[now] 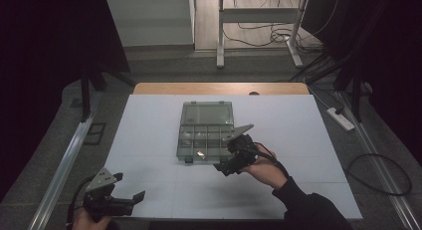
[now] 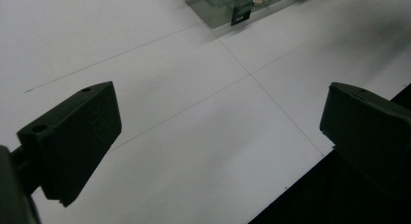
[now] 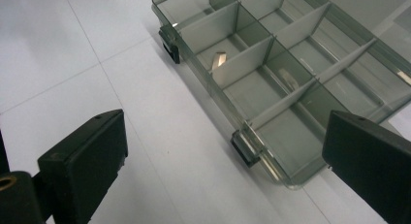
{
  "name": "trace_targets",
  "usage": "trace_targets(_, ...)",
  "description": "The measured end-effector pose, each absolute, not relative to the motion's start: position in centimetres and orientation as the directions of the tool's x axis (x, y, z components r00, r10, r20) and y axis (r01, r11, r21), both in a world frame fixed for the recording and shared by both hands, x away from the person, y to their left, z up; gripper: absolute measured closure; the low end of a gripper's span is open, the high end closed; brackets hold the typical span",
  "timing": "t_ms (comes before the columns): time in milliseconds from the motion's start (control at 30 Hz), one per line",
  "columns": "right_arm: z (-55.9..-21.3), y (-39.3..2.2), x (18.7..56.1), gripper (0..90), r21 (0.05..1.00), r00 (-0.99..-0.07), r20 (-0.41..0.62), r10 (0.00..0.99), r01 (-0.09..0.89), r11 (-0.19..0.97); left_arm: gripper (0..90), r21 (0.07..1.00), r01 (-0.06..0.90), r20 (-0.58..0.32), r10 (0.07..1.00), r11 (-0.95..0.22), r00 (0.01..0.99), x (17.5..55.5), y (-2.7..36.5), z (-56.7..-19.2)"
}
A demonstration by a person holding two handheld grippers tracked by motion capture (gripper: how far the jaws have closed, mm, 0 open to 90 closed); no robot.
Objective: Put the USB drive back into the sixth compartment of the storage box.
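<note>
At the bottom left of the high view the left hand-held gripper (image 1: 130, 186) rests low over the white worktop (image 1: 149, 120), its jaws spread wide with nothing between them; its own view shows bare white surface between the two black jaws, with the near corner of the box at the top edge; to the right of centre, the right hand-held gripper (image 1: 230, 163) hovers at the near right corner of the organiser box (image 1: 205, 130), jaws likewise spread and empty, the person's hand (image 1: 266, 171) behind it.

The organiser box sits in the middle of the worktop, lid (image 1: 207, 113) thrown open and lying flat on the far side; in the right gripper view it fills the upper right of the frame, a smoky clear plastic tray split by thin dividers (image 3: 271, 40), with two dark latches (image 3: 244, 147) on its near wall; a small pale piece (image 3: 219, 59) lies in one compartment near the upper-left latch, and another (image 3: 289, 78) in a neighbouring cell, too small to identify.

It looks light, rigid and slick, likely to slide rather than lift if nudged; the thin walls and hinge seem brittle, so the near rim or a latch tab appears the safest place to pinch; the loose pieces would rattle if it tilts.

No brand, label or writing is legible anywhere.
</note>
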State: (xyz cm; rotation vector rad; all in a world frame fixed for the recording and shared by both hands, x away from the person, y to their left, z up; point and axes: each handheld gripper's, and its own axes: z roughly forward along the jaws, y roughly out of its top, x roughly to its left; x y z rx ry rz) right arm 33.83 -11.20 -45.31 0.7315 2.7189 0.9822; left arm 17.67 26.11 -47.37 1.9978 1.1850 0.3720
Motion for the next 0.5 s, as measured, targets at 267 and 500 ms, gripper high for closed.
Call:
trace_targets(267,-45.4,-12.1,33.4,2.9,0.631,-0.862,0.008,0.508,0.398,0.666,1.1,0.738,0.616,-0.126,0.842,-0.274,0.525,17.7,26.1,-47.4)
trace_targets(500,-45.5,-12.8,33.1,2.7,0.630,-0.857,0.011,0.515,0.406,0.662,1.1,0.738,0.616,-0.126,0.842,-0.274,0.525,17.6,26.1,-47.4)
